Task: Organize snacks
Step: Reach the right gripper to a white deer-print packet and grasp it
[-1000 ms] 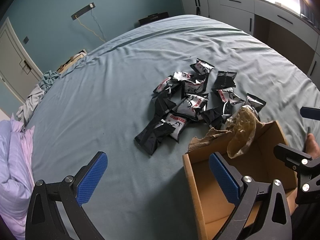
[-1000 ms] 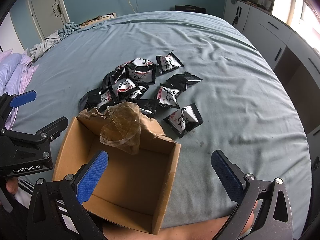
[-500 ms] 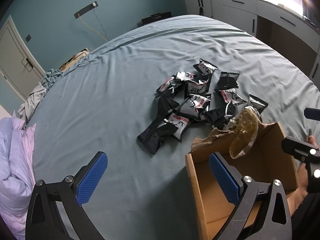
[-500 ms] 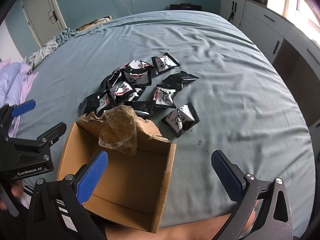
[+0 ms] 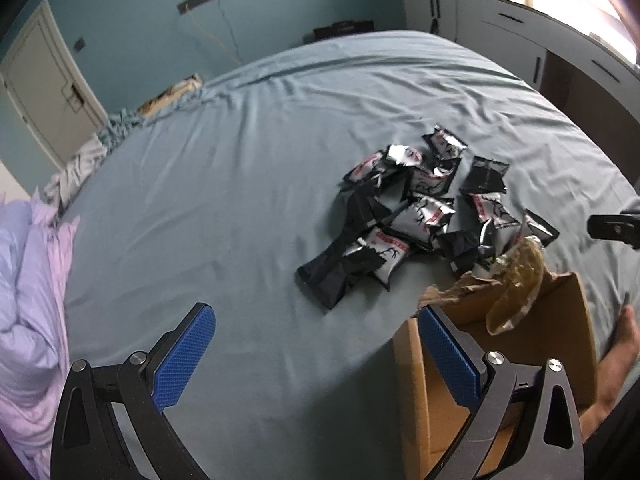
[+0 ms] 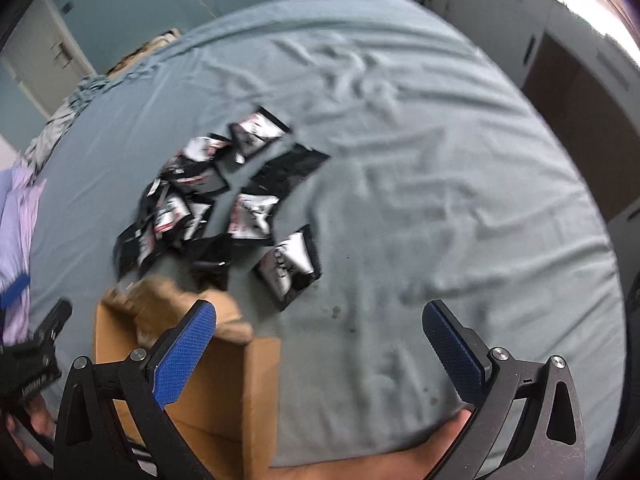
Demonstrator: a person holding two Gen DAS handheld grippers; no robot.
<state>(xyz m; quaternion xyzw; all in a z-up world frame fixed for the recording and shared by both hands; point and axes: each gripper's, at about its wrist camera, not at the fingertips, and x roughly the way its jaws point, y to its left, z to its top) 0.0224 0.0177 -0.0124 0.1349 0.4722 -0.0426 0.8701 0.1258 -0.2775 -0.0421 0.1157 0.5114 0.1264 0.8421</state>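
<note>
Hovering wide open and empty, both grippers (left (image 5: 316,360), right (image 6: 320,352)) risked pinching several overlapping glossy black-and-white snack packets (image 5: 416,216) beside the open brown cardboard box (image 5: 568,344).

A lilac duvet (image 5: 28,300) lies beside the white door (image 5: 44,92).

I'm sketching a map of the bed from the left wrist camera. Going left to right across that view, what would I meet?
Lilac duvet → bare stretch of blue-grey bedsheet → pile of black snack packets → open cardboard box, with the person's arm at its right side.
</note>
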